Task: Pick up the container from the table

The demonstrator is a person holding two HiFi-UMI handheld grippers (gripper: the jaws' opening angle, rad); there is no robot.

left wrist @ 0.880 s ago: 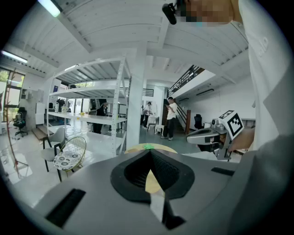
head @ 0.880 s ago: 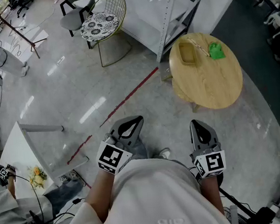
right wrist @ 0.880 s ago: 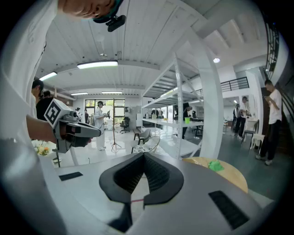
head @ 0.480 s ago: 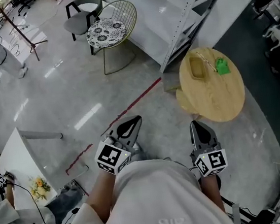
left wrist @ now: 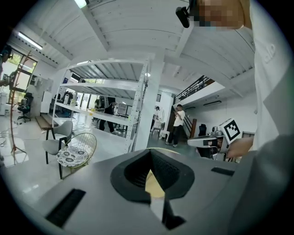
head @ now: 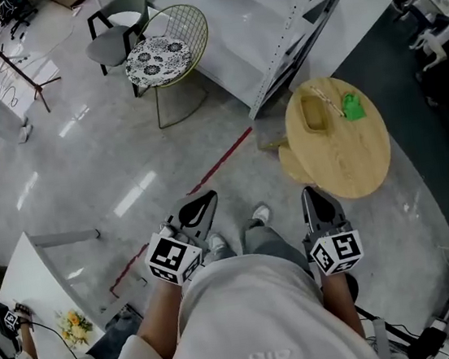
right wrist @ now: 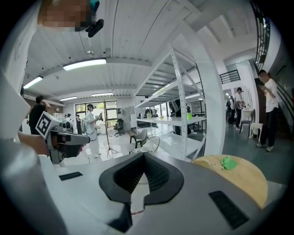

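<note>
Person stands on the grey floor with a gripper in each hand. Both are held out low in front of a white shirt and tipped slightly downward.

Left gripper (head: pixel 203 202): jaws together, tips meeting, nothing between them.
Right gripper (head: pixel 312 200): jaws likewise pressed together, empty.
Both are well apart from the counter (head: pixel 354 166), with bare floor between.

The counter is a small round wooden top, ahead and to the person's right, close to the foot of a white shelving rack (head: pixel 293 18).

Container (head: pixel 312 112): shallow, tan, roughly rectangular. It rests flat on the far-left part of the counter top, near the rim on the rack side. No gripper is touching it.
Green object (head: pixel 352 106): on the same top, near the container on its right. I cannot tell what it is.
Thin pale stick (head: pixel 325 95): lies slanted between the two. I cannot tell whether it touches either.

A red line (head: pixel 226 156) runs diagonally across the floor between the person and the rack. Further off to the left stands a wire chair (head: pixel 160 50) with a patterned cushion, and a grey chair (head: pixel 117 16) is just behind it. A white table (head: pixel 32 278) sits at lower left with flowers (head: pixel 73 326) on it.

The right gripper view shows the counter low on the right with the green object on top, and other people standing about the hall beyond.
</note>
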